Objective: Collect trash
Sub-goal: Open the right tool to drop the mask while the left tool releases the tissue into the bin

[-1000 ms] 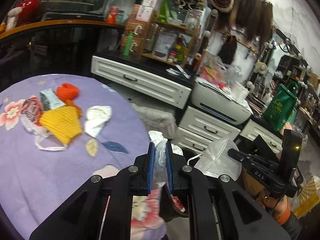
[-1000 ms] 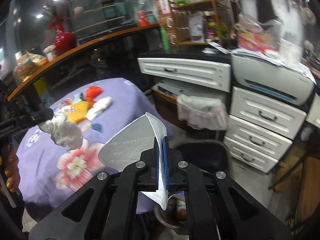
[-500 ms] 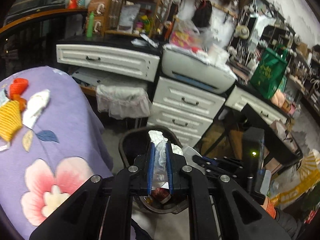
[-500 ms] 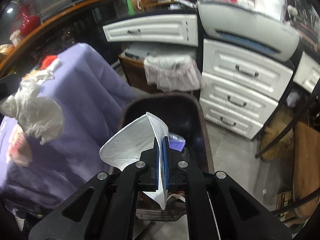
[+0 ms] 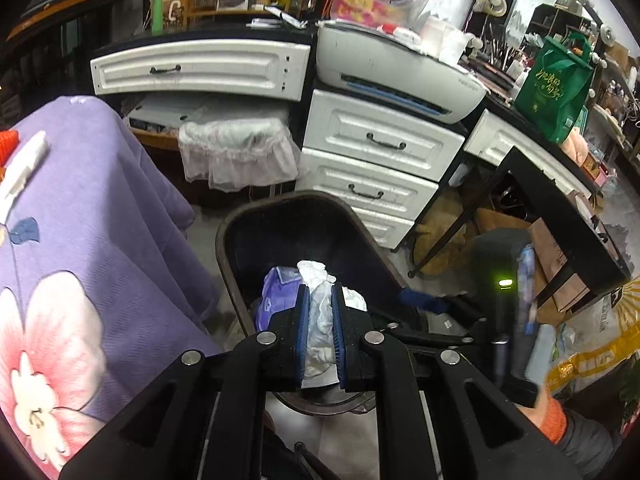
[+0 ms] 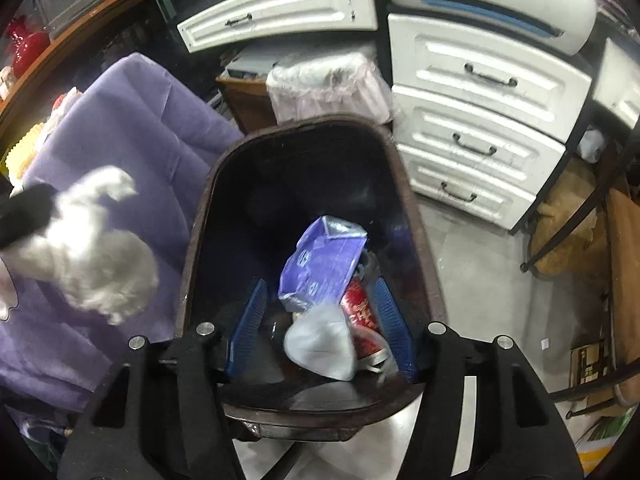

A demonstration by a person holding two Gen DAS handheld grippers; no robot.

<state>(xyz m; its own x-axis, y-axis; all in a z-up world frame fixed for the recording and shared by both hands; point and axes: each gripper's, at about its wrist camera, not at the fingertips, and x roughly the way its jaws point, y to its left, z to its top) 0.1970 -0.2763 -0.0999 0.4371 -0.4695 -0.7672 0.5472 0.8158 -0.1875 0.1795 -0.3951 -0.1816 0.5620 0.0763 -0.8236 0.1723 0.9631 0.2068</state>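
My left gripper point(image 5: 319, 324) is shut on a crumpled white tissue point(image 5: 318, 312) and holds it above the near rim of the dark trash bin point(image 5: 240, 236). My right gripper point(image 6: 320, 328) is open and empty over the same bin point(image 6: 200, 216). The white face mask point(image 6: 320, 340) lies in the bin on a red can point(image 6: 358, 312) and a purple packet point(image 6: 320, 256). The tissue also shows, blurred, at the left of the right wrist view point(image 6: 92, 256).
A table with a purple flowered cloth point(image 5: 80, 240) stands left of the bin, with more trash at its far edge point(image 5: 20, 160). White drawers point(image 5: 380, 148), a printer point(image 5: 400, 64) and a lined basket point(image 5: 236, 152) stand behind. A black desk point(image 5: 560, 208) is at right.
Both grippers have swung from the table to over the bin. My right gripper has opened and the face mask has dropped into the bin. The left still holds the tissue.
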